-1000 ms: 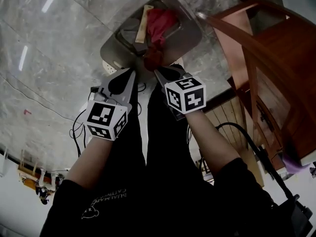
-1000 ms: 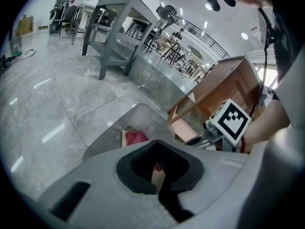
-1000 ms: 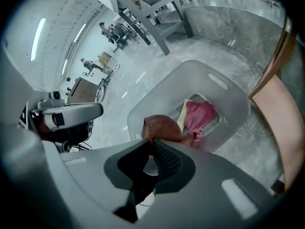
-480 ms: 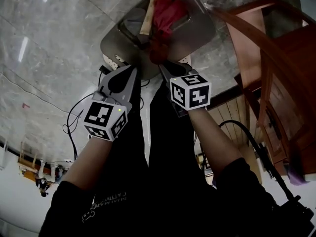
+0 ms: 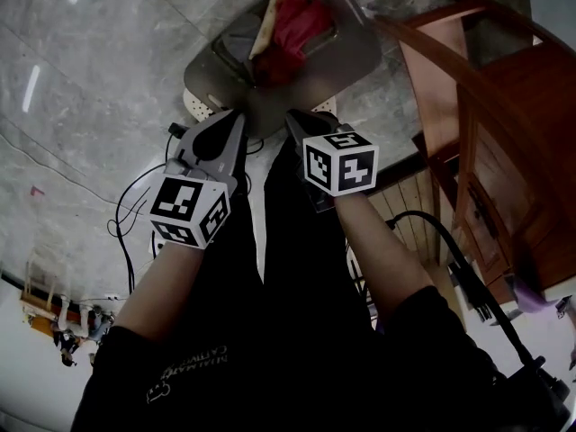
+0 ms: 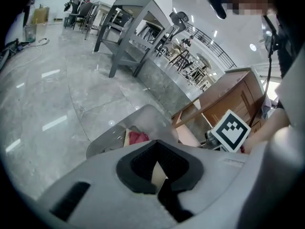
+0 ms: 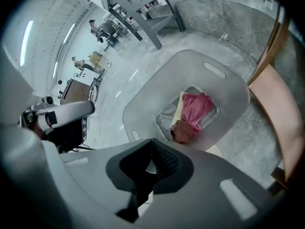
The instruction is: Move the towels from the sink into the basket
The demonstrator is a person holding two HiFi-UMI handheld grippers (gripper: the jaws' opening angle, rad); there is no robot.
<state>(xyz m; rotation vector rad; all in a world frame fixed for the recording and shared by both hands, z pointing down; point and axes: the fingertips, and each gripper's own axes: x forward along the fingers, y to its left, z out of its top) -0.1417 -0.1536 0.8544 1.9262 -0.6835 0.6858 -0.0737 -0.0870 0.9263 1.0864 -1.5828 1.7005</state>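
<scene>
A grey wide-rimmed basket (image 5: 346, 61) stands on the marble floor ahead of both grippers. In it lie a pink-red towel (image 5: 295, 25), a dark brownish-red towel (image 7: 182, 130) and a cream cloth (image 5: 267, 27). My right gripper (image 5: 293, 121) hovers above the basket's near rim, apart from the towels. Its jaws have just been closing and stand shut with nothing between them (image 7: 151, 144). My left gripper (image 5: 236, 121) hangs beside it, also shut and empty (image 6: 157, 165). No sink shows in any view.
A wooden cabinet (image 5: 513, 151) and curved wooden rail (image 5: 450, 70) stand close on the right. A white power strip (image 5: 200, 106) and black cables (image 5: 135, 214) lie on the floor left of the basket. Grey tables (image 6: 128, 27) stand far off.
The dark red towel that hung from my right gripper's tips over the basket's near rim now lies inside the basket. That gripper is free of it. Both hands stayed nearly still.
</scene>
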